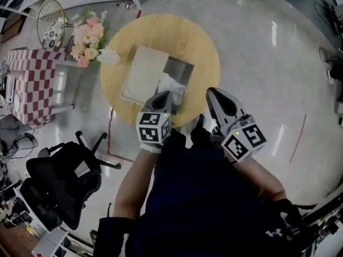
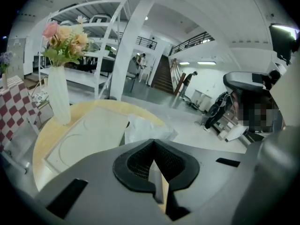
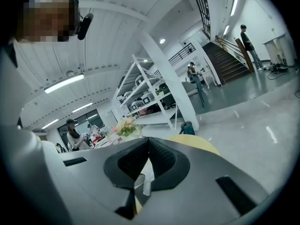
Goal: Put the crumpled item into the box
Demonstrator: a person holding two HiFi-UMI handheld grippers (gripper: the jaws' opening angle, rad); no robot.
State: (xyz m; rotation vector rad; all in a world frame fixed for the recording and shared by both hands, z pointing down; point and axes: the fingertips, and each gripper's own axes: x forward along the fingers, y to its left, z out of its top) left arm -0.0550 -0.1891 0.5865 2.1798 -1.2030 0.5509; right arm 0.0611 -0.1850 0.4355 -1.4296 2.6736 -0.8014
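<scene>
Crumpled item [image 1: 173,84] just beyond left hand-held gripper [image 1: 163,95] tips.

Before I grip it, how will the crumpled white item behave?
The crumpled white item looks thin and creased, so probably light and floppy. Its folds should squash under a grip. Its irregular shape will hardly roll.

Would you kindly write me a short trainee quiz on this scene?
1. True or false: the vase stands on the table.
2. The table is: A square, B round, C triangular.
3. Fill in: in the head view, the crumpled item lies nearest the ___ gripper.
Key: 1 true; 2 B; 3 left gripper.
</scene>
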